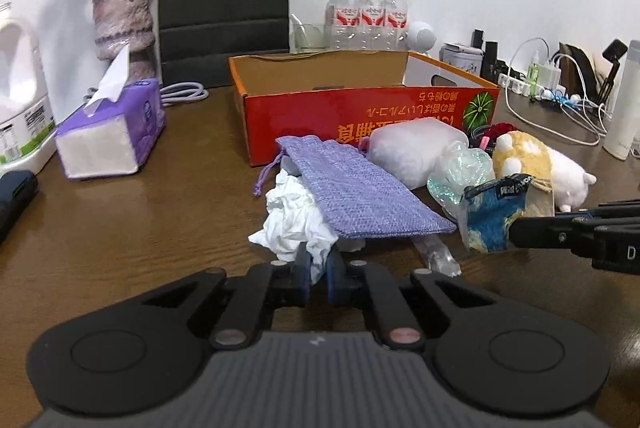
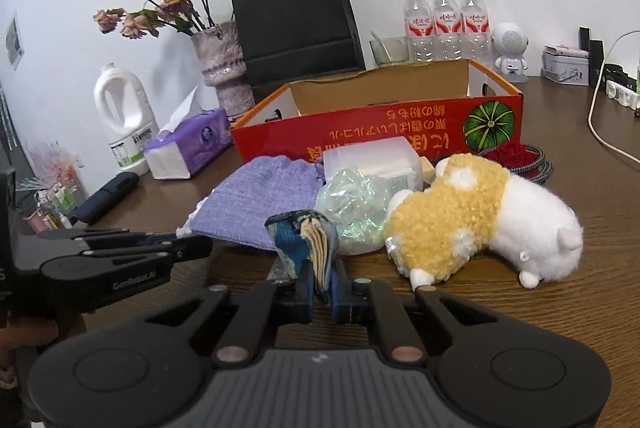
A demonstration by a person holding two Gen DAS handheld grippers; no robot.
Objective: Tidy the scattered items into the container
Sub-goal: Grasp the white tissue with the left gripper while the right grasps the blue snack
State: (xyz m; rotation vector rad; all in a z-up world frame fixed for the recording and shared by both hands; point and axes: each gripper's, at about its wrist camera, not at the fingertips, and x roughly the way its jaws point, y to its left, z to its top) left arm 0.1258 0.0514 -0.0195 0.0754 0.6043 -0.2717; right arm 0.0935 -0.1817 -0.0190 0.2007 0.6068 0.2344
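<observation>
An open red cardboard box (image 1: 360,108) stands on the table behind a pile of items; it also shows in the right wrist view (image 2: 360,132). My left gripper (image 1: 319,268) is shut on a crumpled white tissue (image 1: 296,220) that lies partly under a purple woven pouch (image 1: 344,188). My right gripper (image 2: 323,282) is shut on a blue patterned cloth piece (image 2: 304,240), also seen in the left wrist view (image 1: 492,216). Beside them lie a yellow-and-white plush toy (image 2: 480,220), a clear iridescent wrapper (image 2: 356,208) and a white packet (image 1: 412,148).
A purple tissue pack (image 1: 112,136), a white jug (image 2: 124,120), a vase of dried flowers (image 2: 220,64), a black paper bag (image 2: 296,20), three water bottles (image 2: 446,20), a red rose with a coiled cable (image 2: 516,152) and chargers with cables (image 1: 560,92) stand around the box.
</observation>
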